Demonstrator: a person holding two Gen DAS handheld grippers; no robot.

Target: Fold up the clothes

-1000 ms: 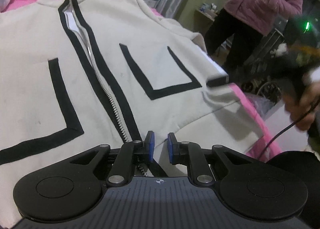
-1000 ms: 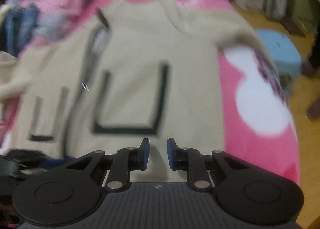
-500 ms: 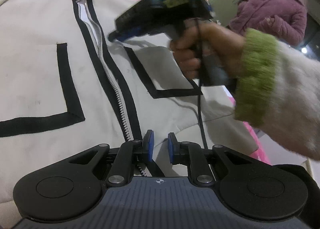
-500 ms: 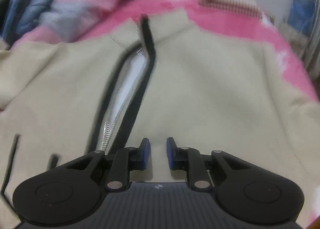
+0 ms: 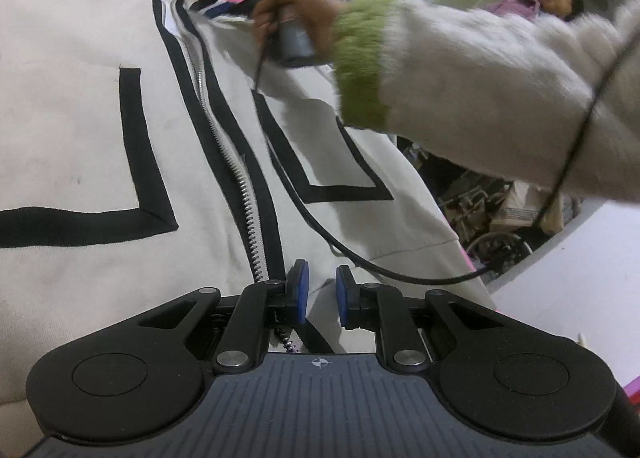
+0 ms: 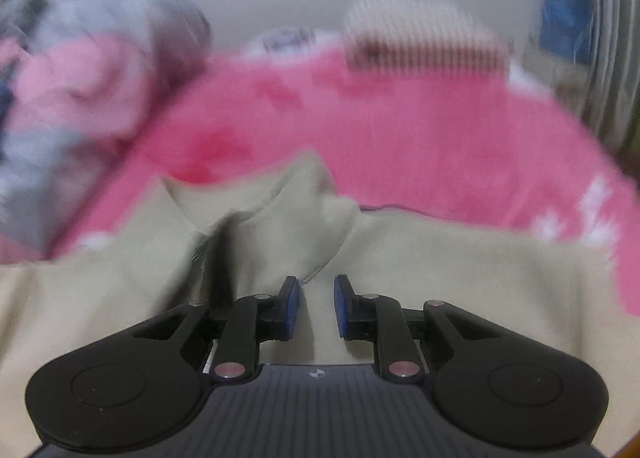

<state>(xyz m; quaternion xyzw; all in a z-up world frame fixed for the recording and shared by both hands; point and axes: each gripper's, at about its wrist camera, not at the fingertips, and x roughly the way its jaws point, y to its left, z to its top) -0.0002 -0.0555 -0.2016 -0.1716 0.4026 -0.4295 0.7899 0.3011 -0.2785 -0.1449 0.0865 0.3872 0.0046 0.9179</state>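
Jacket [image 5: 100, 138]: one, spread flat on the pink bed [image 6: 400, 138], zipper running away from the left gripper [image 5: 319, 292].
Collar [image 6: 296, 198]: just ahead of the right gripper [image 6: 316, 306], the nearer one.
Left gripper: at the hem, narrow gap, holding nothing.
Right gripper: likewise narrow, empty.

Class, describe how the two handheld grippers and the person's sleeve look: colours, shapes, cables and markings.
Each gripper, left gripper and right gripper, has black linkage arms with silver pivot pins, two round black discs, blue finger pads and a ribbed grey body with a small crosshair mark. The sleeve is fuzzy off-white with a green cuff; a black cable trails from the handle.
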